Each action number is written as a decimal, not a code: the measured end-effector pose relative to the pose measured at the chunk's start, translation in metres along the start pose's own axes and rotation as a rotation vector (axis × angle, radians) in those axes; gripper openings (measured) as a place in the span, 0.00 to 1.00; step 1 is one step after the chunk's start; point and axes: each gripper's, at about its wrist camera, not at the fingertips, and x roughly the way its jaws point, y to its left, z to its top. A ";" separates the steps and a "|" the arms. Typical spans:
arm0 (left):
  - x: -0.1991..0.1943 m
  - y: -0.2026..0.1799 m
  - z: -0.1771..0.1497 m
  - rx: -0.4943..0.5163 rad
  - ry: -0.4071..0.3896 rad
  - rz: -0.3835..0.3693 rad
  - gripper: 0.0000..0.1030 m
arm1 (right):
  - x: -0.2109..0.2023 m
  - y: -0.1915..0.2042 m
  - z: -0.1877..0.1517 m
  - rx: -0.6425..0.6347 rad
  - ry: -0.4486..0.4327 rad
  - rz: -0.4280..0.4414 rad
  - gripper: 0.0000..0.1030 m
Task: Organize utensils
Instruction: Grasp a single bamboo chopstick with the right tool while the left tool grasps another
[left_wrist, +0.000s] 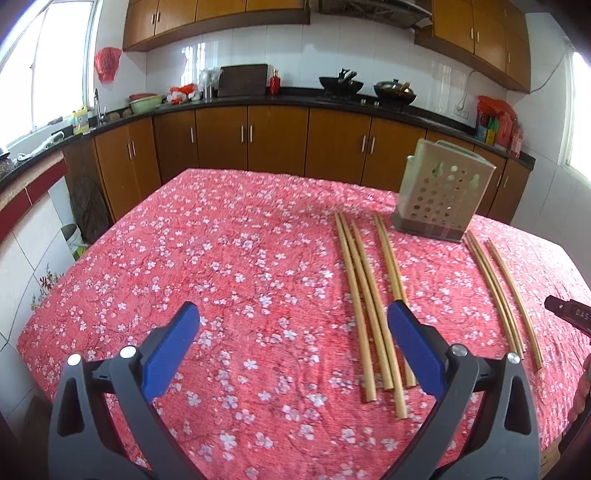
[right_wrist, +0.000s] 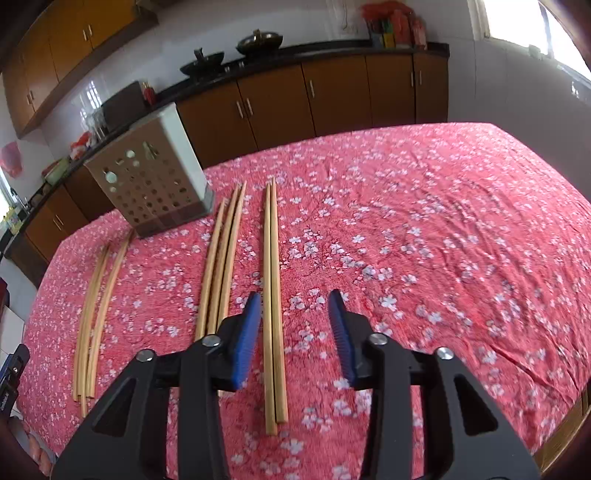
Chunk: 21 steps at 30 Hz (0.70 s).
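Observation:
Bamboo chopsticks lie in bunches on a red floral tablecloth. In the left wrist view a bunch of several chopsticks (left_wrist: 369, 302) lies just left of my left gripper's right finger, and a second bunch (left_wrist: 502, 295) lies further right. A perforated metal utensil holder (left_wrist: 439, 192) stands upright behind them. My left gripper (left_wrist: 291, 314) is open and empty above the cloth. In the right wrist view my right gripper (right_wrist: 295, 299) is open, its fingers on either side of a pair of chopsticks (right_wrist: 272, 288). Two more bunches (right_wrist: 221, 266) (right_wrist: 98, 306) lie to the left, with the holder (right_wrist: 155, 181) behind.
The table (left_wrist: 184, 258) fills the middle of a kitchen. Wooden cabinets (left_wrist: 251, 136) and a black counter with woks (left_wrist: 341, 85) run behind it. The right gripper's tip shows at the left wrist view's right edge (left_wrist: 569, 314). The table's right part (right_wrist: 443, 221) is bare cloth.

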 end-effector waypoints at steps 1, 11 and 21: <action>0.002 0.001 0.000 -0.001 0.009 -0.001 0.96 | 0.003 0.001 0.001 -0.004 0.013 0.002 0.32; 0.027 -0.001 0.001 -0.011 0.100 -0.056 0.74 | 0.031 0.007 0.006 -0.062 0.104 -0.019 0.14; 0.053 -0.023 0.005 0.046 0.191 -0.152 0.43 | 0.045 0.012 0.010 -0.083 0.082 -0.047 0.10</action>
